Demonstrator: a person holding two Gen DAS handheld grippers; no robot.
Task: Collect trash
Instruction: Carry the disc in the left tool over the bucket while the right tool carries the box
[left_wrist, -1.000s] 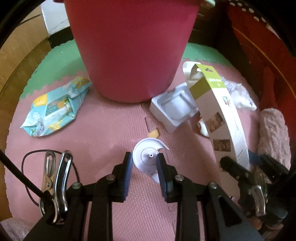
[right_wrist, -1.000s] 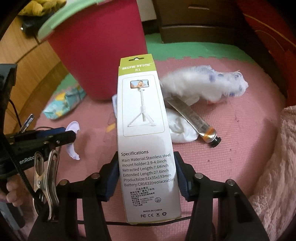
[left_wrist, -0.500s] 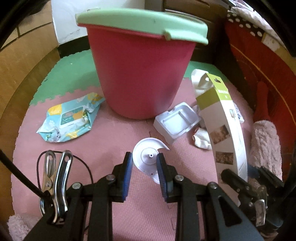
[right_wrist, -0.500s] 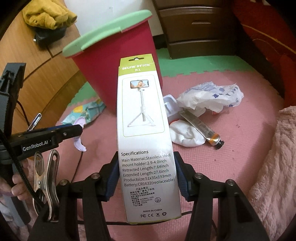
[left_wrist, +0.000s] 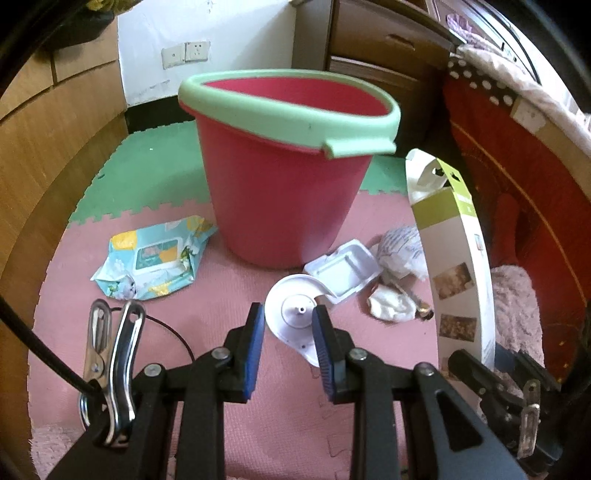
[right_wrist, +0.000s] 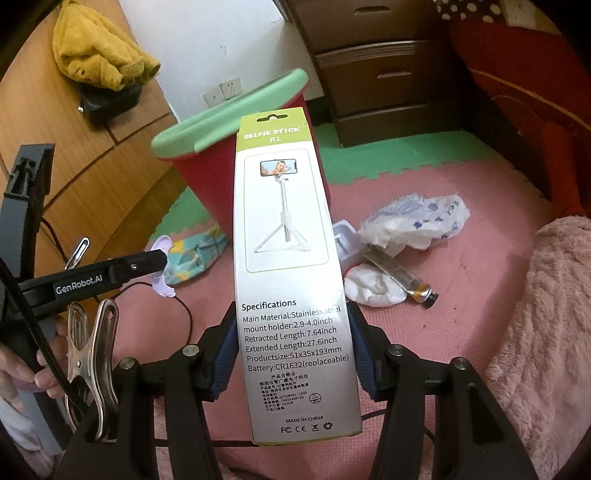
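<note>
**While Holding Trash in Both Grippers, Lifting It Over the Bucket Rim**

While carrying two pieces at once, going slowly and gripping tight. Pinching a small round white plastic disc with a curled tail (left_wrist: 295, 314) in the left gripper (left_wrist: 288, 325), with the blue pads pressing on its two sides and the jaws only a little way apart. Squeezing a tall white and green cardboard selfie-stick box (right_wrist: 284, 229) in the right gripper (right_wrist: 291, 343), with the jaws about half open and the pads pressing flat on its long sides, low down near the bottom end. Holding both pieces up off the pink foam floor mat (left_wrist: 221, 295), on the near side of the big red plastic bucket with the pale green rim (left_wrist: 280, 199), not yet over its mouth.

Most likely needing more height first, to stop the tall box from bumping the rim. Then tipping the box top-first into the mouth, and opening the jaws only when well over the hole. Doing the same with the disc, watching for its thin edge slipping out from between the pads. Letting go one at a time, probably safer than both together.

Leaving for later the blue wet-wipes pack (left_wrist: 151, 262), the white plastic tray (left_wrist: 345, 267), the crumpled white and blue wrapper (right_wrist: 413, 218), the metal tube (right_wrist: 399, 275) and the white wad (right_wrist: 373, 290), all lying on the mat beside the bucket.
</note>
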